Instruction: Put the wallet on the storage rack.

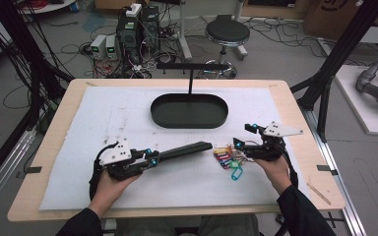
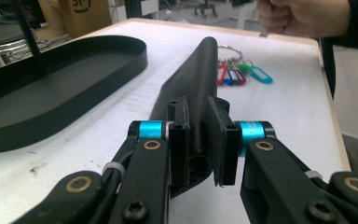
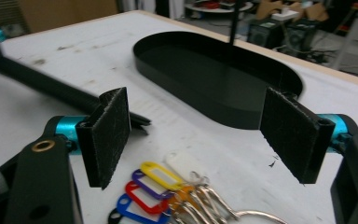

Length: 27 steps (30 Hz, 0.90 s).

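Wood-edged table (image 1: 295, 105) with a white mat (image 1: 128, 115) covering most of the top; lab floor behind has one round stool (image 1: 227, 33), computer boxes and loose cables. On the mat: one black oval tray (image 1: 189, 111) at the far centre with a thin black post rising from its far side, one long black bar (image 1: 184, 150), one bunch of coloured key tags (image 1: 228, 160) on metal rings. Two claws. Left claw (image 2: 199, 140) is clenched on the near end of the bar, pads pressing both its sides; the bar runs from it toward the key tags, far tip just short of them, lying low over the mat. Right claw (image 3: 205, 133) is released, jaws wide apart, hovering just over the key tags, nothing between the pads. Key tags sit right of centre, near the front. Open mat left of the tray and along the front edge; the tray is well apart from both claws.
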Tool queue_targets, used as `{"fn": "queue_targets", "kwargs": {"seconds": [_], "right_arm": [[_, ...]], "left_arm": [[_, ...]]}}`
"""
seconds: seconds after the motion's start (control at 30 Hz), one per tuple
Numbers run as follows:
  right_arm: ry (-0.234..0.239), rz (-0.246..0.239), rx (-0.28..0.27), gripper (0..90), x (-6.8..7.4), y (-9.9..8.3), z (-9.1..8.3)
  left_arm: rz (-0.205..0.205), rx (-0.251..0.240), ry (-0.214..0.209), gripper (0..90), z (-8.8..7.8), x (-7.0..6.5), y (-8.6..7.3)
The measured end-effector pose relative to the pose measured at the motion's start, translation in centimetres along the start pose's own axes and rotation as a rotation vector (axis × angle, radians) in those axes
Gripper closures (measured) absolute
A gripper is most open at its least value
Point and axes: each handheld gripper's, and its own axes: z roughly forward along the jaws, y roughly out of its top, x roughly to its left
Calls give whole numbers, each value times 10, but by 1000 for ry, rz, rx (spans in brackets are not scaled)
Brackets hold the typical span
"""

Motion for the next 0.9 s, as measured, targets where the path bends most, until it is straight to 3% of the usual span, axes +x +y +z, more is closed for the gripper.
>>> {"fn": "queue_targets", "kwargs": {"seconds": [0.17,0.4,0.43,0.67,0.77,0.83,0.9], "right_arm": [[72,-36,28,250,8,2,15],[125,-59,73,282,13,3,37],[153,-78,92,348,15,3,46],[208,-129,134,512,29,4,79],[218,-145,137,612,32,4,82],[186,-170,131,673,36,6,82],[189,-164,140,712,35,7,79]], "left_arm": [[-27,-24,10,791,0,7,2],[-43,-40,14,790,-1,11,2],[-47,-43,17,790,-1,13,2],[-51,-49,18,790,-1,14,2],[-58,-55,20,789,-1,15,2],[-63,-63,22,790,-1,16,2],[-61,-62,19,790,-1,16,2]]}}
